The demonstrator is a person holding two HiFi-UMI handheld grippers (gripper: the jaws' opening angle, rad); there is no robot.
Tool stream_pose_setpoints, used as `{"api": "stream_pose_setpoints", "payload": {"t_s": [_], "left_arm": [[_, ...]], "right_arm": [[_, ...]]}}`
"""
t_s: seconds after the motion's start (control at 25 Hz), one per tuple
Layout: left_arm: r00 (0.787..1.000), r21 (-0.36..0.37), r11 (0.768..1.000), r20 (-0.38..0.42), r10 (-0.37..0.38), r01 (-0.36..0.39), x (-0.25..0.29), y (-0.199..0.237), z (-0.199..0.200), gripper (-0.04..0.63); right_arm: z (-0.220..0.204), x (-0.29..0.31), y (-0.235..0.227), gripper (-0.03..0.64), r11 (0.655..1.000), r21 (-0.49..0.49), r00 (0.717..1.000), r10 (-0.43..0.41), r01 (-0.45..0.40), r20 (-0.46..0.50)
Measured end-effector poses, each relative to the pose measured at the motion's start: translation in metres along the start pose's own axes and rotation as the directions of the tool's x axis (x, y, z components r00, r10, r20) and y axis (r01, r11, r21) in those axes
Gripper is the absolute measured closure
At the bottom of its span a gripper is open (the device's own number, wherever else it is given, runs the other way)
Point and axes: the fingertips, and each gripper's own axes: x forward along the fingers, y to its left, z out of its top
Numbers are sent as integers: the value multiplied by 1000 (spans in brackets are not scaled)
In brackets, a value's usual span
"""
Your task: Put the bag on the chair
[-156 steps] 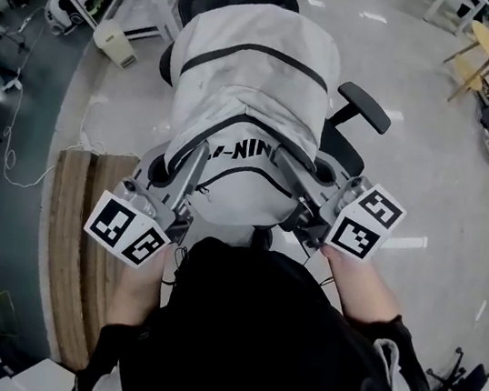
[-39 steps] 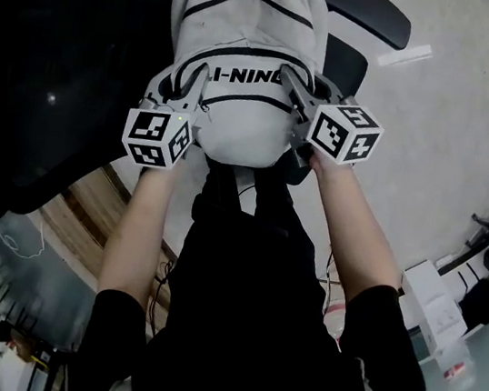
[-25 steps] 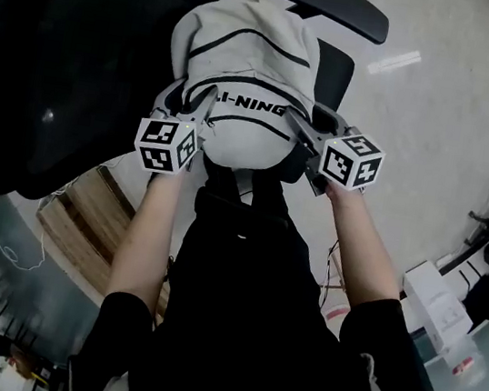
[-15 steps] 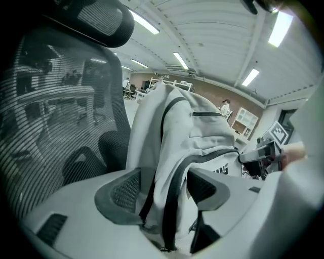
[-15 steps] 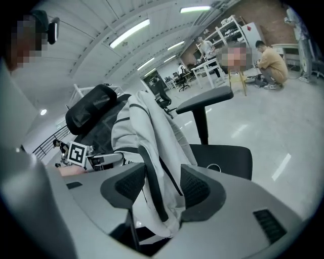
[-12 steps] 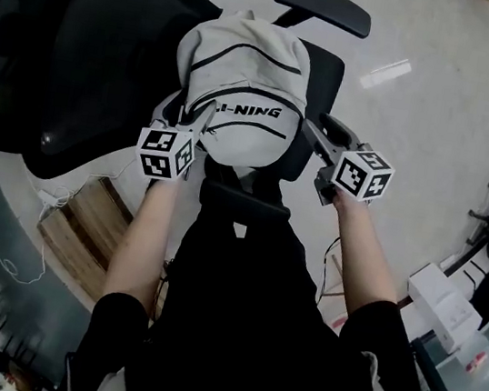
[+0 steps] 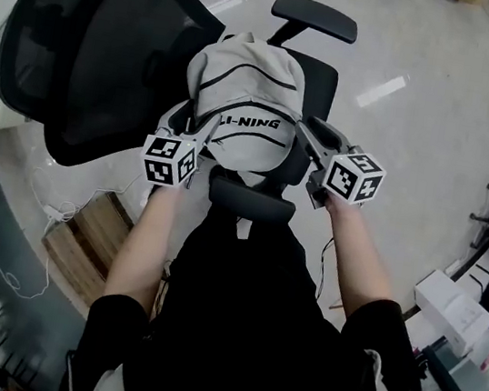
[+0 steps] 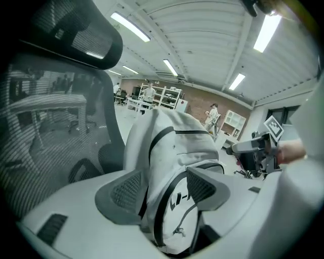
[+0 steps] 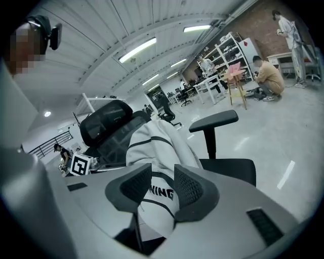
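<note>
Bag (image 7: 246, 98) stands upright on chair (image 7: 326, 76) seat, back against backrest, long axis vertical. Your left tongs (image 7: 188, 122) gape wide at its left flank. Right tongs (image 7: 313, 135) closing at right flank, pads not pressing. Bag lies dead ahead between both tongs, equally near.

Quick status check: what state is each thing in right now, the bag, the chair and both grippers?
bag: standing upright on the chair seat, looks zipped shut.
chair: upright on the floor, its seat taken by the bag.
left gripper: jaws wide apart, the bag's side between them, pads not pressing.
right gripper: jaws closing but not clamped, the bag's edge showing between them.
</note>
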Motion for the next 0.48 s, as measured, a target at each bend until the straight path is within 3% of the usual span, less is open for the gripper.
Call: {"api": "stream_pose_setpoints", "payload": {"t_s": [0.32,0.48], "left_arm": [[998,44,999,55,-20,18,-34,-7,29,308],[997,79,995,58,-58,54,-50,-20,38,341]], "right_arm": [[7,1,50,482,1000,-30,999,9,-9,32],[12,-5,75,500,999,-48,998,-3,6,69]]}}
